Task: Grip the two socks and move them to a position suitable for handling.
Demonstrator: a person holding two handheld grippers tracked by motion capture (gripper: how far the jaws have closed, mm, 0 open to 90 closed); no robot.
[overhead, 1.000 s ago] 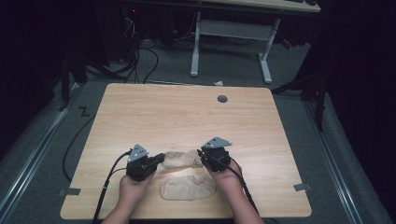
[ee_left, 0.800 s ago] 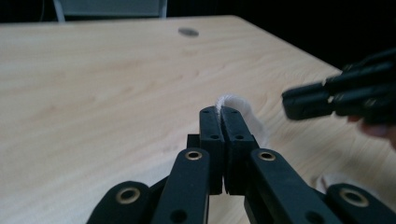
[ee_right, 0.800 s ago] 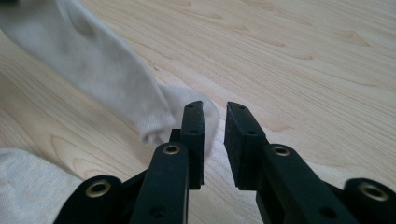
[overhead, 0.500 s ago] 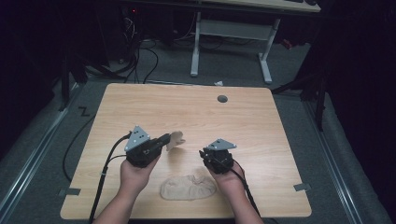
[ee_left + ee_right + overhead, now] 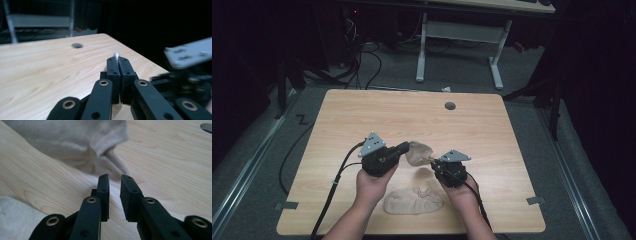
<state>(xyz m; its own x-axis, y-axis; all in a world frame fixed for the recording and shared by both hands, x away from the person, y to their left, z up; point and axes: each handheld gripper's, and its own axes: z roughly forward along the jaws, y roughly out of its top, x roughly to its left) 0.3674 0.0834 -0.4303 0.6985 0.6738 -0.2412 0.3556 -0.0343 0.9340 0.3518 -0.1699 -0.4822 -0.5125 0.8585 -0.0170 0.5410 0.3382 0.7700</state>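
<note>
High view: my left gripper is pinching a beige sock, lifted off the table — second sock lies flat near my hands. Right gripper jaws slightly apart, empty. Next, probably: right grabs the hanging end.

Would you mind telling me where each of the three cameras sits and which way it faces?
High view: above the person's side, looking forward and down on the table; shows both forearms, left gripper lifting a beige sock, right gripper, second sock.
Left gripper view: rides the left gripper, facing across the table toward its cable hole; jaws shut on a sliver of fabric.
Right gripper view: rides the right gripper, facing the hanging sock; jaws slightly apart.
Shared: the cable hole shows in all three views.
</note>
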